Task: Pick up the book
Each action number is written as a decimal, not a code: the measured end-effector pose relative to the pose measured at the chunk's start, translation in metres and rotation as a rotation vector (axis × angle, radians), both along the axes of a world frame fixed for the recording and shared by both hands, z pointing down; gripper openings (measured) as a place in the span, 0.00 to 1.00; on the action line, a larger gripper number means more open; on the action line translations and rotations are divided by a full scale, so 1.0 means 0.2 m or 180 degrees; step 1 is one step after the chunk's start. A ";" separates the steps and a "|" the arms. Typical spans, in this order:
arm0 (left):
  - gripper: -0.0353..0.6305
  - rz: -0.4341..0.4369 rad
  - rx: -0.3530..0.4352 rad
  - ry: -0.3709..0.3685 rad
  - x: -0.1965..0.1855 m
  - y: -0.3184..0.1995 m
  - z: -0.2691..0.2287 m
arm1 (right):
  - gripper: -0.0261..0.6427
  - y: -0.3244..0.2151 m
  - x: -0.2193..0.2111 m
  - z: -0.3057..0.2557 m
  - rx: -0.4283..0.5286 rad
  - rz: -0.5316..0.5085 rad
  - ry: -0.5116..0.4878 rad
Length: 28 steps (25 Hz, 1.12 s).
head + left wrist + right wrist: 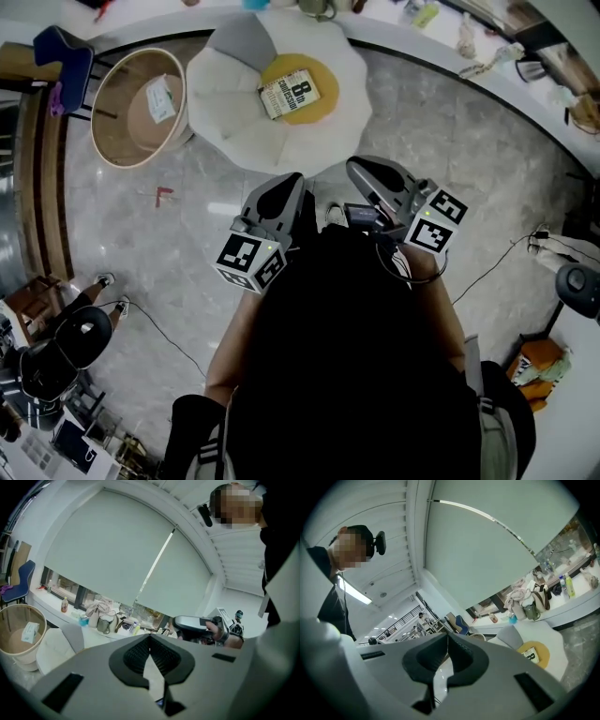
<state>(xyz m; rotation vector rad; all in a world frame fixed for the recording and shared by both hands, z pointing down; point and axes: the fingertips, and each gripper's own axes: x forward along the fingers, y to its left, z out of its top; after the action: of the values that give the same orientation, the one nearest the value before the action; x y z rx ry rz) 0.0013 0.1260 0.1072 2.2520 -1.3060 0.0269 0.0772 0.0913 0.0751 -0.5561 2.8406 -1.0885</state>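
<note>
Tucked near the person's dark torso (pixel 356 366), head view: grey left gripper (pixel 284 185) and right gripper (pixel 361 169), since the white-covered book (pixel 289 94) lies well ahead on a round yellow cushion (pixel 328 94) (unreached yet, I judge). Left gripper view: jaws together, empty. Right gripper view: likewise.

Bright, even indoor light fills all three views. In the head view a white glare patch sits on the glossy floor (pixel 221 208) left of centre, the book (pixel 289 94) near the top stays sharp, and the dark clothing (pixel 356 375) at the bottom loses all detail. Both gripper views bend straight lines and blacken at the corners; a ceiling lamp (pixel 354 594) glows at left in the right one.
</note>
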 end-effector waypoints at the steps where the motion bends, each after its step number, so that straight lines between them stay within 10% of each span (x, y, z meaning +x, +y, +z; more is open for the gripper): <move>1: 0.07 0.0017 0.0009 0.0002 -0.03 -0.05 -0.01 | 0.06 -0.04 -0.02 0.00 -0.0013 0.0018 -0.0002; 28: 0.07 0.0346 -0.0240 0.0087 -0.55 -0.63 0.22 | 0.07 -0.56 -0.59 0.30 -0.0590 -0.0030 0.0342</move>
<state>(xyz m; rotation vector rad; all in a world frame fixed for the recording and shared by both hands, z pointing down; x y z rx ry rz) -0.1095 0.0010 0.1502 2.2490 -1.1483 0.0826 -0.0405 -0.0202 0.1361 -0.6320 2.8516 -1.3739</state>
